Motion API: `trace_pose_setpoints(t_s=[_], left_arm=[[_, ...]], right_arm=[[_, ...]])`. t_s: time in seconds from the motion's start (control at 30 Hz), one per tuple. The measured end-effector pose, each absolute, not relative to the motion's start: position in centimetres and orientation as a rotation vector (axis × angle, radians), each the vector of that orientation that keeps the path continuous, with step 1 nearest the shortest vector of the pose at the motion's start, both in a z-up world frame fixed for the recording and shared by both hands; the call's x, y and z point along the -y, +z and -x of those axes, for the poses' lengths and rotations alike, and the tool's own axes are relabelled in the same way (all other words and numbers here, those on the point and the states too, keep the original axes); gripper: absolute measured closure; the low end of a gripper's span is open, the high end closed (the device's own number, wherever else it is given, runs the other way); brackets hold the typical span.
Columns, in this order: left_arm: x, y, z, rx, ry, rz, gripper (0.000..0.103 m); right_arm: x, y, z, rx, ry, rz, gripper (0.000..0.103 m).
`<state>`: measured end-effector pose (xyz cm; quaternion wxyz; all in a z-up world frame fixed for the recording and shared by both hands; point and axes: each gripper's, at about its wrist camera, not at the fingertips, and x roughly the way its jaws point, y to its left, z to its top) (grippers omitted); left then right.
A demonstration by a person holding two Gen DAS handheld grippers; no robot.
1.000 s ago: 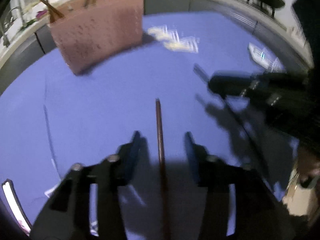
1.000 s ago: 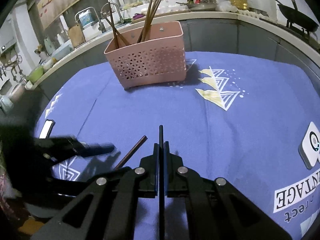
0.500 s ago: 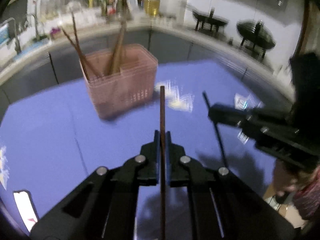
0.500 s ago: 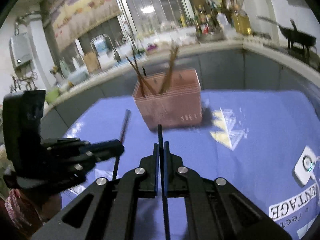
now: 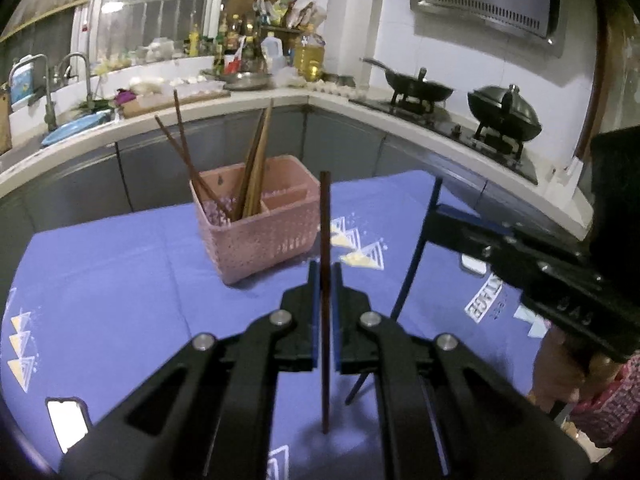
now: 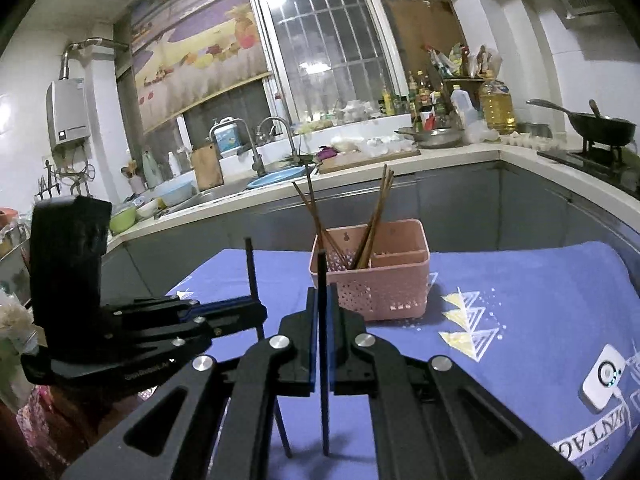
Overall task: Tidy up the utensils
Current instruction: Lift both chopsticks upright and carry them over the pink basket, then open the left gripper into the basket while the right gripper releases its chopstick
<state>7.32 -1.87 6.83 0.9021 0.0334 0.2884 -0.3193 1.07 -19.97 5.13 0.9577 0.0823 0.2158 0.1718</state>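
Chopstick (image 5: 325, 240): thin, dark brown, upright

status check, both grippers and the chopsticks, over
Left gripper shut on brown wooden chopstick. Right gripper shut on dark chopstick. Pink plastic basket ahead, path clear.

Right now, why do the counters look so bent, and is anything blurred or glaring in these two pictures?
Left wrist view: the fisheye lens bends the counter; the right tool at the right looks slightly smeared; dark corners. Right wrist view: same curved counter edge, sharp basket, window bright but not blown out.
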Motion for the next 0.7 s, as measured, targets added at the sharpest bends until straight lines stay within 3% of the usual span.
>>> trace_pose_setpoints(t_s=[0.4, 0.57, 0.7], left_arm=[[2.2, 20.2, -12.7, -0.325, -0.52, -0.05, 0.099], [3.4, 20.8, -16.3, -0.265, -0.428, -0.046, 0.099], [4.1, 18.4, -18.9, -0.327, -0.403, -0.051, 0.099]], right_arm=[[19.1, 15.8, -11.0, -0.283, 0.283, -0.156, 0.099], [18.6, 16.1, -15.6, -0.235, 0.236, -0.142, 0.099], [17.9, 13.6, -18.1, -0.275, 0.224, -0.1, 0.099]])
